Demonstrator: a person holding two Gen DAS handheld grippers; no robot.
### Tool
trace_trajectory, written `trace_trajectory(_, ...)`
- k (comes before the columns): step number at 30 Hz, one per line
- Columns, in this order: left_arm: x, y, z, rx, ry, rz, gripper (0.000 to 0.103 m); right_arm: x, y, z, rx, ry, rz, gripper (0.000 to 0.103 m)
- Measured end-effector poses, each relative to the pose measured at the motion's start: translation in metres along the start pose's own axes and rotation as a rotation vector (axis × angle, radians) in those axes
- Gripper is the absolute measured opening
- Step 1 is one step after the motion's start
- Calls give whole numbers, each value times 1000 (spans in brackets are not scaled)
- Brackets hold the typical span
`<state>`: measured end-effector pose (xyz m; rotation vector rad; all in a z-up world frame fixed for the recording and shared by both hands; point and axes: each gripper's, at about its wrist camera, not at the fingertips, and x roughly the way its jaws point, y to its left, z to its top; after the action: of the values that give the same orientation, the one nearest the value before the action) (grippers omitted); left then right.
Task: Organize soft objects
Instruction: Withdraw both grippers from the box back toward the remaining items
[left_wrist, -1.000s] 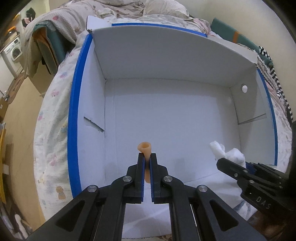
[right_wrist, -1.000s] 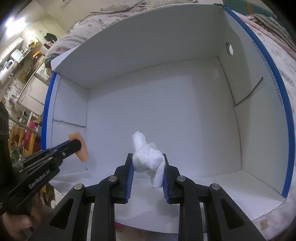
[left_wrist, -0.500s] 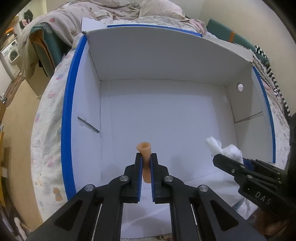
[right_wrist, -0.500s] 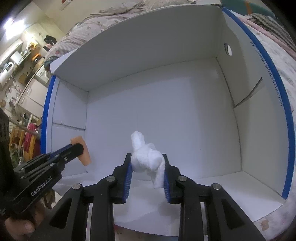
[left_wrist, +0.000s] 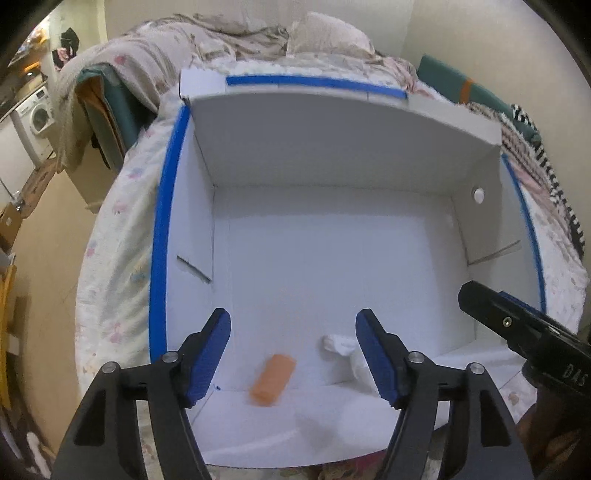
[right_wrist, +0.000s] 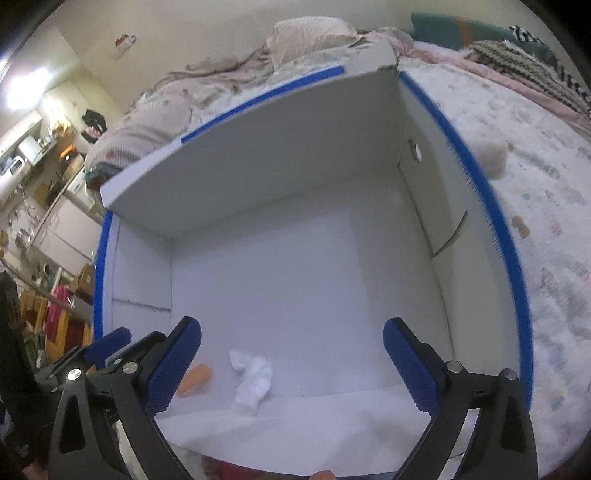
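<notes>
A white cardboard box (left_wrist: 325, 155) with blue-taped rims sits on a bed. An orange foam block (left_wrist: 273, 379) lies on the box floor near the front edge, and a crumpled white cloth (left_wrist: 341, 343) lies just to its right. My left gripper (left_wrist: 293, 332) hangs above them with its jaws opening and nothing between the pads. In the right wrist view the white cloth (right_wrist: 253, 378) and the orange block (right_wrist: 195, 380) lie loose on the floor. My right gripper (right_wrist: 291, 358) is above them, jaws opening wide, holding nothing.
The box walls (right_wrist: 424, 206) rise on all sides, with flaps at the left and right. A patterned bed sheet (right_wrist: 546, 206) spreads to the right, carrying a beige soft lump (right_wrist: 493, 157) and a small orange item (right_wrist: 521, 227). Pillows and bedding (left_wrist: 325, 37) lie behind.
Both grippers have opened. The orange block dropped from the left gripper and the white cloth from the right; both now lie on the box floor. The right gripper rose a little.
</notes>
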<state>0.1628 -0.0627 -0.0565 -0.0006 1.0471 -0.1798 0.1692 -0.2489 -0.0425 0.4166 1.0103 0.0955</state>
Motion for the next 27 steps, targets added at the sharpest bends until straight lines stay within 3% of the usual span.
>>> trace_trajectory(3,-5,2,2,-13,-17,-10,68,-6,0,1,-2,-36,2,103)
trace_trajectory(7,-10,5,3,-23,-28,30,68,-18,8,1,-49,-122,-51,103)
trace_trajectory(11,-22,12,2,-61,-75,52,68,-23,9,-2,-52,-119,-44,103)
trace_trajectory(16,-41,17,-1,-79,-142,21,68,-29,10,-7,-56,-126,-58,103)
trace_trajectory(21,-50,14,-8,-44,-138,65,68,-33,9,-13,-38,-109,-59,103)
trace_trajectory(27,-62,25,-22,-91,-132,62,69,-44,14,-19,-72,-126,-69,103)
